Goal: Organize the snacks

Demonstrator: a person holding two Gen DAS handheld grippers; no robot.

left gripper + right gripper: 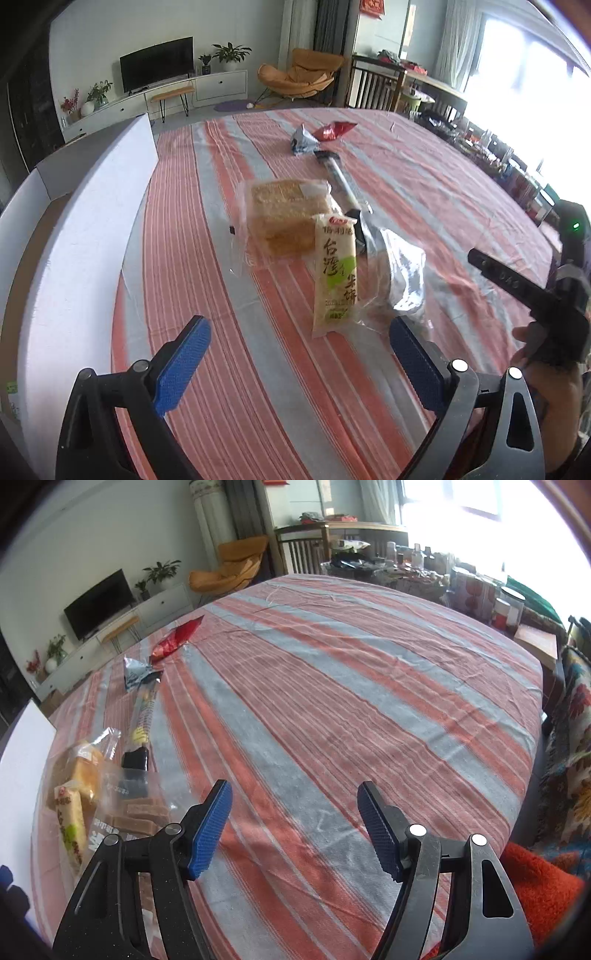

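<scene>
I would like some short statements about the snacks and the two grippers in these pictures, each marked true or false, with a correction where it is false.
1. The left gripper has its jaws shut on the white and green rice cracker packet. False: the jaws are open and hold nothing.
2. The red foil snack bag lies at the far end of the row of snacks. True.
3. The right gripper has open jaws over bare striped tablecloth. True.
4. The clear bag of yellow sponge cake sits inside the white box. False: it lies on the tablecloth, beside the box.
5. The long thin clear snack tube lies flat on the cloth. True.
</scene>
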